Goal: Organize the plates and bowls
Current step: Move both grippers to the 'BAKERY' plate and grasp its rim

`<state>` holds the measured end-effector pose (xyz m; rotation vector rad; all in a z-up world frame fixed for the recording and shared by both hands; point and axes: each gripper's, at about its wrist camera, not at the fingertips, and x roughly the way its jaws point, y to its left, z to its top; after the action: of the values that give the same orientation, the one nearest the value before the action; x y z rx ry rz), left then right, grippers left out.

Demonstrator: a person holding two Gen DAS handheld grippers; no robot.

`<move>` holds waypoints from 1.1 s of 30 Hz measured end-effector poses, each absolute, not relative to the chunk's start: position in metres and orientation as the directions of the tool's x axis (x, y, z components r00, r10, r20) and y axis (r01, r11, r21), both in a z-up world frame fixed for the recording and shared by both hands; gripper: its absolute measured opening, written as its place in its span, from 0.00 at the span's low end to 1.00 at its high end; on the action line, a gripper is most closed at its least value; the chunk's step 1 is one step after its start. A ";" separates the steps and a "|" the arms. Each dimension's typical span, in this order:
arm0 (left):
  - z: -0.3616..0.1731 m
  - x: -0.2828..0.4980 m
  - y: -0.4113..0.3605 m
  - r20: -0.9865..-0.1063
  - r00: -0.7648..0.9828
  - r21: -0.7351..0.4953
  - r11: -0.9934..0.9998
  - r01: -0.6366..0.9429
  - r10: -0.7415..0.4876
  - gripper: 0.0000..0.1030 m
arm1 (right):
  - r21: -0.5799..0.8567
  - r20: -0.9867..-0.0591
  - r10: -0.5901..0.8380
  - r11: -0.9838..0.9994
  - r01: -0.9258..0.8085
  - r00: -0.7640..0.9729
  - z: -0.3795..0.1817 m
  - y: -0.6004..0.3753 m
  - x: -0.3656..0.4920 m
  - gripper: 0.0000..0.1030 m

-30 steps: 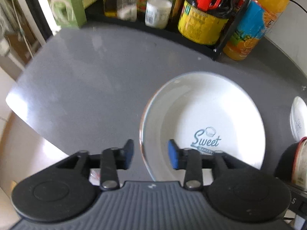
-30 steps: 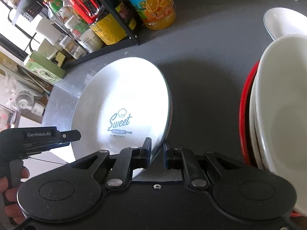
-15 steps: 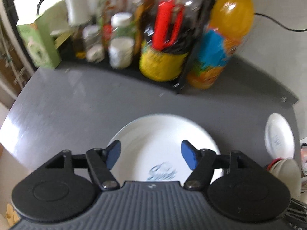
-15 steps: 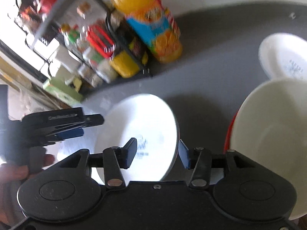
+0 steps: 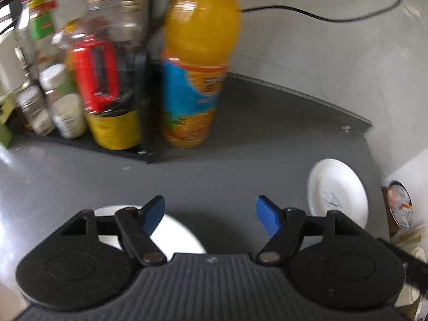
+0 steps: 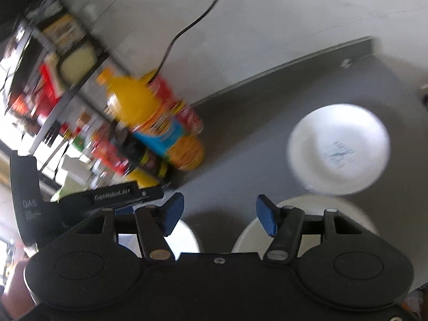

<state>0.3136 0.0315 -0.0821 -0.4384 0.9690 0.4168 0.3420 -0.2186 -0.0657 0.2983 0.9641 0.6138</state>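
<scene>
The large white plate [image 5: 174,232] lies on the grey counter, mostly hidden under my left gripper [image 5: 210,215], which is open and empty above it. The same plate [image 6: 186,234] shows below my right gripper [image 6: 219,216], also open and empty. A small white plate [image 5: 337,190] lies at the right; in the right wrist view it [image 6: 338,148] is ahead to the right. A white bowl stack [image 6: 315,214] sits under my right finger. The left gripper body [image 6: 112,195] shows at the left of the right wrist view.
An orange juice bottle [image 5: 199,64] stands on the counter [image 5: 240,165] beside a black rack of sauce bottles and jars [image 5: 101,93]. A black cable [image 5: 321,16] runs along the white wall behind. Both views are motion-blurred.
Both grippers let go of the large plate, opened wide and lifted back and up. The plate now lies flat below them and the views tilted toward the wall.
</scene>
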 end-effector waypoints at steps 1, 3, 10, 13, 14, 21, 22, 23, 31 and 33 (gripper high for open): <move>-0.083 0.319 0.027 -0.854 0.504 -0.171 0.843 -0.509 0.131 0.71 | 0.486 -0.677 0.588 0.809 -0.331 0.443 -0.065 -0.226 0.346 0.61; -0.086 0.334 0.019 -0.856 0.505 -0.177 0.858 -0.482 0.107 0.71 | 0.472 -0.681 0.556 0.831 -0.295 0.477 -0.066 -0.239 0.355 0.67; -0.096 0.379 -0.008 -0.864 0.503 -0.197 0.894 -0.402 0.036 0.71 | 0.378 -0.725 0.409 0.909 -0.176 0.554 -0.075 -0.270 0.377 0.87; -0.104 0.400 -0.019 -0.867 0.498 -0.201 0.912 -0.356 0.003 0.71 | 0.358 -0.746 0.366 0.925 -0.129 0.557 -0.087 -0.283 0.386 0.90; -0.106 0.405 -0.022 -0.868 0.496 -0.203 0.917 -0.343 -0.007 0.71 | 0.364 -0.750 0.363 0.924 -0.112 0.553 -0.092 -0.289 0.389 0.92; -0.127 0.446 -0.044 -0.879 0.473 -0.195 0.950 -0.244 -0.059 0.71 | 0.388 -0.785 0.334 0.922 -0.007 0.521 -0.133 -0.317 0.413 0.98; -0.132 0.452 -0.046 -0.881 0.468 -0.195 0.954 -0.227 -0.069 0.71 | 0.391 -0.790 0.330 0.920 0.011 0.516 -0.140 -0.319 0.417 0.98; -0.136 0.457 -0.048 -0.883 0.464 -0.192 0.958 -0.214 -0.073 0.71 | 0.395 -0.793 0.327 0.918 0.025 0.514 -0.146 -0.322 0.420 0.96; -0.177 0.490 -0.055 -0.903 0.416 -0.193 0.964 -0.182 -0.102 0.61 | 0.432 -0.821 0.338 0.894 0.116 0.460 -0.192 -0.338 0.447 0.58; -0.185 0.495 -0.056 -0.907 0.405 -0.198 0.965 -0.173 -0.113 0.54 | 0.439 -0.823 0.346 0.890 0.120 0.451 -0.200 -0.336 0.450 0.48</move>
<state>0.4951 -0.0556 -0.1850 -0.2790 1.1570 0.0387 0.4505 -0.3362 -0.2002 0.4765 1.1057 0.1462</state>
